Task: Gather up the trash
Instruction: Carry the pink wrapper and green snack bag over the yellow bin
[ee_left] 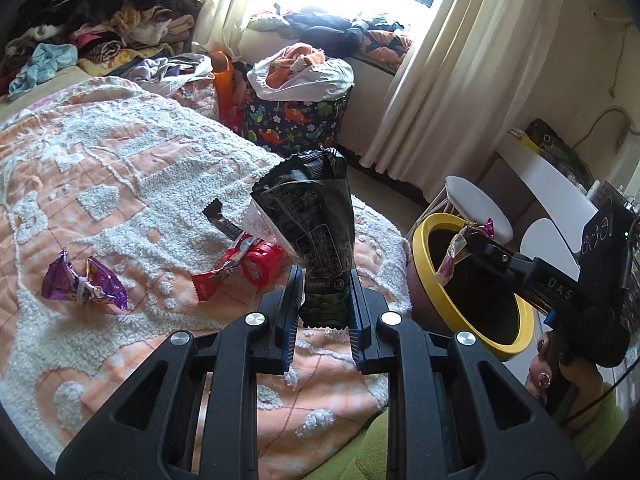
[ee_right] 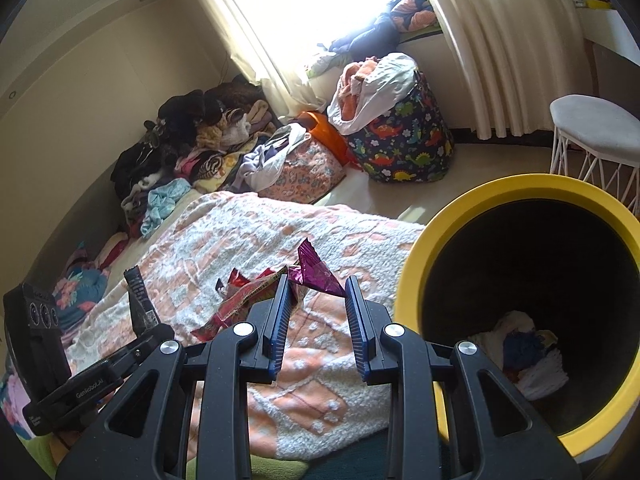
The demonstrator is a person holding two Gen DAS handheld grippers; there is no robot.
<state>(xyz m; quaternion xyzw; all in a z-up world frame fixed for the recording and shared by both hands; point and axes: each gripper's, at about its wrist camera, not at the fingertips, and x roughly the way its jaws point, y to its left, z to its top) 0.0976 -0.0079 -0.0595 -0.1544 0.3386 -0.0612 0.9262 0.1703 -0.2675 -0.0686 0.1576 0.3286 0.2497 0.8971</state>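
Note:
My left gripper (ee_left: 324, 300) is shut on a black snack bag (ee_left: 308, 216) and holds it upright above the peach blanket (ee_left: 120, 168). My right gripper (ee_right: 316, 300) has its jaws partly apart with a purple foil wrapper (ee_right: 316, 272) between them; in the left wrist view it (ee_left: 472, 240) holds this wrapper (ee_left: 456, 252) over the yellow-rimmed bin (ee_left: 440, 280). The bin (ee_right: 412, 264) stands at the right in the right wrist view, with crumpled trash (ee_right: 524, 344) inside. On the blanket lie a purple wrapper (ee_left: 84, 284) and red wrappers (ee_left: 240, 264).
A dinosaur-print laundry bag (ee_left: 296, 116) stuffed with clothes stands on the floor beyond the bed. Piles of clothes (ee_left: 100, 20) lie at the far left. A white stool (ee_right: 592, 136) stands by the curtain (ee_left: 440, 80). A white desk (ee_left: 548, 184) is at right.

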